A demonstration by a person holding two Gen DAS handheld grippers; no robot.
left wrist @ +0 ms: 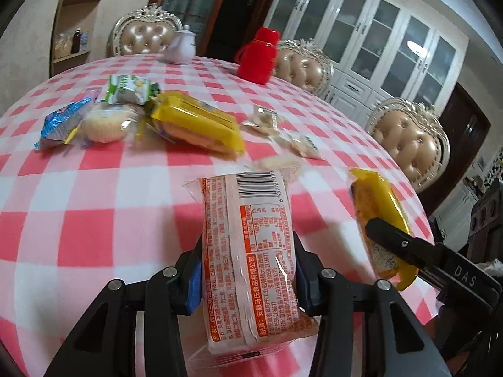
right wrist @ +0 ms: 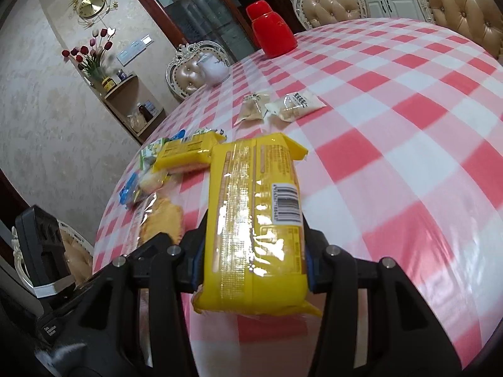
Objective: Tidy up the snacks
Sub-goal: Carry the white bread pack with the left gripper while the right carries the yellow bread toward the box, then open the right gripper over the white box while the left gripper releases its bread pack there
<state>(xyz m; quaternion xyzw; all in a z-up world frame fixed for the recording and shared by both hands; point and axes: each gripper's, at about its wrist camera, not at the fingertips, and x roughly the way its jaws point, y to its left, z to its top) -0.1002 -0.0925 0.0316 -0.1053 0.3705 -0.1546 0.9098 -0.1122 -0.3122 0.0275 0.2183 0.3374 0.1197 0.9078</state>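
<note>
Pink and white squares covered the round counter (left wrist: 94, 207), and padded chairs (left wrist: 411, 141) stood around it. White cupboards with glass doors (left wrist: 371, 28) filled the wall behind. A red flask (left wrist: 256, 55) and a white teapot (left wrist: 180, 45) stood at the far side of the counter, well apart from the snacks.

The left gripper (left wrist: 248, 270) had its fingers (left wrist: 193, 282) pinching a pale snack pack with orange writing (left wrist: 251, 251). The pack was held above the counter, with its barcode end pointing away. The right gripper (right wrist: 254, 251) had its fingers (right wrist: 196, 267) pinching a yellow snack pack (right wrist: 254, 220), also held up above the counter. In the left view, the right gripper came in from the right side, close beside the left one.

A little pile of snacks lay at the far left of the counter. It had another yellow pack (left wrist: 195, 122), a round pale cake in clear wrap (left wrist: 107, 124), a blue packet (left wrist: 63, 122) and a green and white packet (left wrist: 129, 89). They were touching or just beside one another. Two small clear packets (right wrist: 276, 106) lay side by side near the middle of the counter, between the pile and the red flask
</note>
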